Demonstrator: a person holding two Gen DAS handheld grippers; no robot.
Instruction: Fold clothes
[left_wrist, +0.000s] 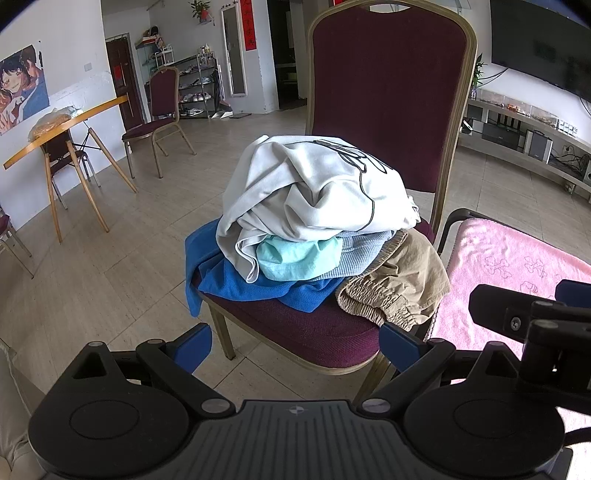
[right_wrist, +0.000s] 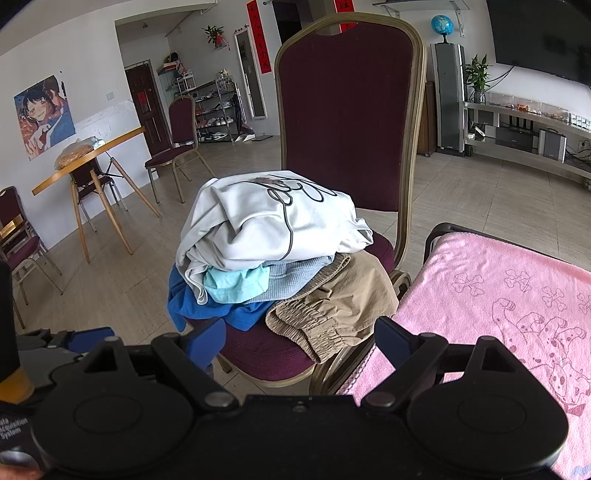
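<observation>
A heap of clothes lies on a maroon chair (left_wrist: 317, 332) (right_wrist: 266, 354). A white printed top (left_wrist: 314, 184) (right_wrist: 266, 229) is uppermost, over a mint garment (left_wrist: 295, 258) (right_wrist: 236, 280), a pale blue knit (left_wrist: 362, 254), a royal blue garment (left_wrist: 236, 284) (right_wrist: 195, 306) and tan shorts (left_wrist: 399, 291) (right_wrist: 332, 306). My left gripper (left_wrist: 299, 343) is open and empty, short of the chair's front edge. My right gripper (right_wrist: 299, 339) is open and empty, near the shorts' waistband. The right gripper also shows in the left wrist view (left_wrist: 532, 317).
A pink towel (left_wrist: 517, 266) (right_wrist: 498, 302) covers a surface right of the chair. A wooden table (left_wrist: 62, 129) (right_wrist: 92, 151) and more maroon chairs (left_wrist: 162, 114) stand at the left. A TV bench (right_wrist: 535, 125) runs along the right wall. Tiled floor lies around.
</observation>
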